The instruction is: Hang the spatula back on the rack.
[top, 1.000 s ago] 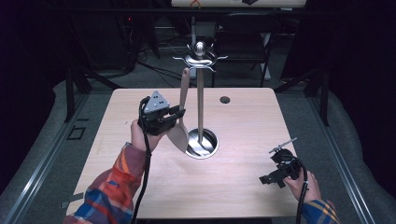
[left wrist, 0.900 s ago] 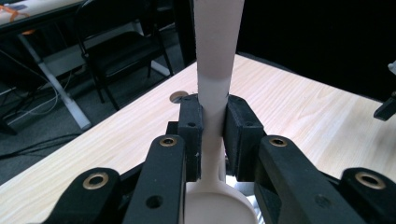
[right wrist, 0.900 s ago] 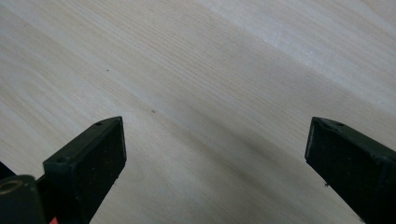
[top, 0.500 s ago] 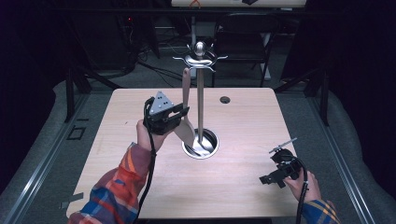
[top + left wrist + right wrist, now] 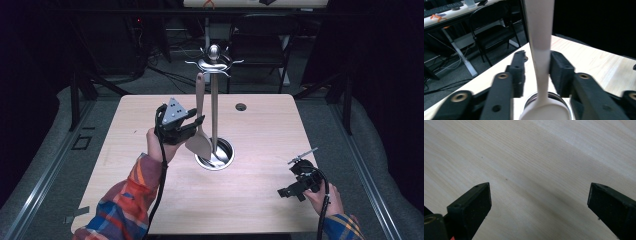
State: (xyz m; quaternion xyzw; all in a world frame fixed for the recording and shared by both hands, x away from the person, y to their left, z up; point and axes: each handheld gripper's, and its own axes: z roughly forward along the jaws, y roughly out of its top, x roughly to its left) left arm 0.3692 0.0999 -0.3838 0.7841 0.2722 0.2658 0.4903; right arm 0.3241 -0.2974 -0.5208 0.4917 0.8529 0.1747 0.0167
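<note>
The left gripper (image 5: 536, 72) has just been opening its jaws: the pads now stand a little apart from the handle of the spatula (image 5: 541, 50), which hangs between them at 12 o'clock.

You are working on a table (image 5: 150, 130) of pale, matt wood with fine grain. The stand (image 5: 214, 100) is showing polished, glossy metal, its round base (image 5: 222, 159) mirror-bright. The spatula (image 5: 541, 50) hanging from it is looking smooth, matt and cream-coloured, like plastic or light wood. Your gripper pads (image 5: 477, 200) are looking like rough black foam. Your sleeve (image 5: 125, 205) is showing soft plaid cloth.
</note>
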